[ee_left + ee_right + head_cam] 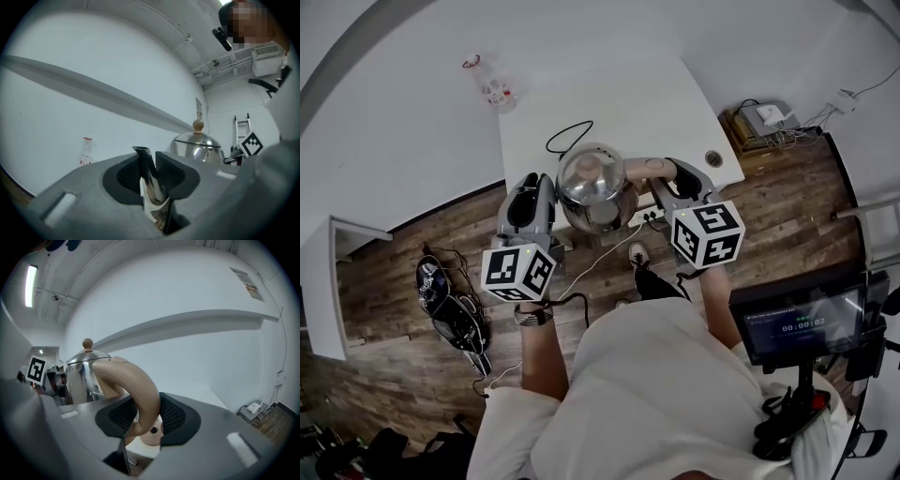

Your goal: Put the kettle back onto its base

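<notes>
Head view: the kettle (595, 187) hangs above the table (619, 94) edge. The left gripper (152, 176) is closed on its spout (147, 164), the right gripper (145, 416) on its handle (136, 385)

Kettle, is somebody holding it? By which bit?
Yes. The kettle is held at two places: the left gripper is clamped on its metal spout, and the right gripper is clamped on its tan handle.
</notes>
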A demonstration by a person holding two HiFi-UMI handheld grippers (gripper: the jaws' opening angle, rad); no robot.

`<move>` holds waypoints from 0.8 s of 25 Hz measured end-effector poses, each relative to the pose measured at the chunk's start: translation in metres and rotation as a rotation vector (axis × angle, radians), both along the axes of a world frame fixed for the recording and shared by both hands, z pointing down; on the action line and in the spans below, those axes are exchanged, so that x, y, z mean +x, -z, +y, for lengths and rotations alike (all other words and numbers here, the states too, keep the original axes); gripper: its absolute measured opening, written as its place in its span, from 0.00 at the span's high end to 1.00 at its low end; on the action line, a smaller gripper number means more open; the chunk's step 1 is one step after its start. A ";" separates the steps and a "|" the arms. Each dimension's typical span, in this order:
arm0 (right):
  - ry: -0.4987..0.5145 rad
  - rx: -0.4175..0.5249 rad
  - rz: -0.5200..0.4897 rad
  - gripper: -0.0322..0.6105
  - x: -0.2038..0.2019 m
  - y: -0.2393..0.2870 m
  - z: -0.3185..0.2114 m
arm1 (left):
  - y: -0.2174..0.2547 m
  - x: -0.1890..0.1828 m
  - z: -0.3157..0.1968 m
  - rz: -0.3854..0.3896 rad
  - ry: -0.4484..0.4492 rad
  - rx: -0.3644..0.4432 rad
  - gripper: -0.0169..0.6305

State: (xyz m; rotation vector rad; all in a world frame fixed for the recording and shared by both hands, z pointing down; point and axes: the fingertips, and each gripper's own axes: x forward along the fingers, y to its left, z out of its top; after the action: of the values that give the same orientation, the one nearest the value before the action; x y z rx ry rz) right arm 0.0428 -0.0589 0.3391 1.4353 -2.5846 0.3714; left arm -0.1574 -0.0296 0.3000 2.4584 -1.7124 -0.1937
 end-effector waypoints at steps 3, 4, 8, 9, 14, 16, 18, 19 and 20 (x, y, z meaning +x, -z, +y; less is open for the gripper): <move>0.012 -0.044 -0.002 0.73 -0.005 -0.014 -0.051 | -0.012 -0.005 -0.051 -0.003 0.012 -0.043 0.85; 0.016 -0.057 -0.002 0.73 -0.007 -0.019 -0.064 | -0.016 -0.006 -0.064 -0.005 0.016 -0.057 0.85; 0.033 -0.091 0.009 0.73 -0.011 -0.035 -0.086 | -0.030 -0.010 -0.085 -0.007 0.028 -0.093 0.85; 0.037 -0.095 0.013 0.73 -0.012 -0.038 -0.089 | -0.034 -0.011 -0.088 -0.006 0.033 -0.100 0.85; 0.048 -0.108 0.033 0.73 -0.011 -0.051 -0.112 | -0.050 -0.009 -0.109 0.005 0.043 -0.125 0.85; 0.049 -0.116 0.037 0.73 -0.009 -0.056 -0.122 | -0.057 -0.008 -0.117 0.009 0.045 -0.138 0.85; 0.051 -0.122 0.039 0.73 -0.009 -0.063 -0.132 | -0.064 -0.007 -0.126 0.010 0.048 -0.152 0.85; 0.053 -0.125 0.040 0.73 -0.008 -0.068 -0.138 | -0.069 -0.007 -0.131 0.010 0.050 -0.161 0.85; 0.055 -0.128 0.041 0.73 -0.008 -0.073 -0.144 | -0.076 -0.006 -0.138 0.009 0.052 -0.170 0.85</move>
State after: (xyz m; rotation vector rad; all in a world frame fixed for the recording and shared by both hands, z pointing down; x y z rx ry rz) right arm 0.0353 -0.2033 0.4123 1.3125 -2.5122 0.4851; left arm -0.1633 -0.1672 0.3757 2.2909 -1.7139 -0.0618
